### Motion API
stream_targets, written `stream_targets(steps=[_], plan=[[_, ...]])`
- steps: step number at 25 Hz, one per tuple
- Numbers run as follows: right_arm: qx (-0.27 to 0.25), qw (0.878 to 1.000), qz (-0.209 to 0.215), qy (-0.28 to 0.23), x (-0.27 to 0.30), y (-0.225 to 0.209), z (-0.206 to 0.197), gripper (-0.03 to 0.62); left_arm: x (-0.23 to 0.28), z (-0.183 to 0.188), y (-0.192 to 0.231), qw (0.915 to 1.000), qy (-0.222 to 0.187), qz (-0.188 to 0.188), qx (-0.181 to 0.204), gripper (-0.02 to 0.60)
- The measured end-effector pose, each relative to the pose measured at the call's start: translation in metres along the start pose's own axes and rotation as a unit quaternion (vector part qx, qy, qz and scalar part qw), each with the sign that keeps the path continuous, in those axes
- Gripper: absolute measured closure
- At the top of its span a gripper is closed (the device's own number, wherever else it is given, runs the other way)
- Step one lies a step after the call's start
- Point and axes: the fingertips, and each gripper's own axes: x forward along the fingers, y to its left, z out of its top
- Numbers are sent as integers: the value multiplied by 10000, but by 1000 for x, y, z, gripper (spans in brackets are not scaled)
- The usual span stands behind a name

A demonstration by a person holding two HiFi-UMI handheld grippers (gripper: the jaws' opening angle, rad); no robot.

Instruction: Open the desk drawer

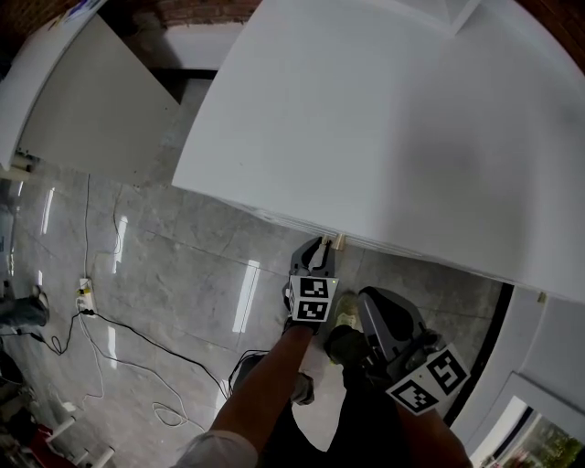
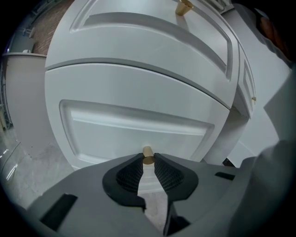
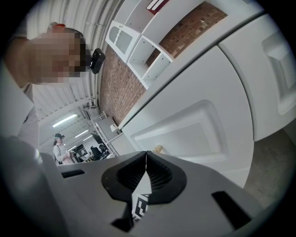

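Observation:
The white desk (image 1: 384,119) fills the head view from above. Its lower drawer front (image 2: 138,125) carries a small wood-coloured knob (image 2: 148,152). My left gripper (image 2: 148,161) reaches under the desk edge (image 1: 323,245), and its two fingertips sit on either side of that knob, touching it. In the head view the knob (image 1: 339,242) peeks out just past the fingertips. My right gripper (image 1: 367,298) hangs lower and to the right, away from the drawer; its jaws (image 3: 146,153) meet with nothing between them. The same knob (image 3: 158,149) shows beyond them.
An upper drawer with its own knob (image 2: 184,7) sits above the lower one. A second white desk (image 1: 82,101) stands at the left. Cables and a power strip (image 1: 84,294) lie on the grey floor. A person (image 3: 58,150) stands far off.

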Motion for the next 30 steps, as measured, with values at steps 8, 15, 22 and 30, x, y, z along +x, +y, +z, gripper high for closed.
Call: stream_targets(steps=[8,15,22,30], plan=[[103,9998,-48,143,-11,4,-1,576,-15,-7,-2,9998,91,66,-155,500],[107,9995,-97,295,-21,24,-4,576,-48,-34,-8,9994,334,-8,-113,500],[117,9988,-180,437,-37,47,-19,576,-84,-65,-12,9987,480,-17,-157,501],[187,9978,-285,577,-61,71,-46,576,-123,-96,-19,9982,590,-76,-98,502]])
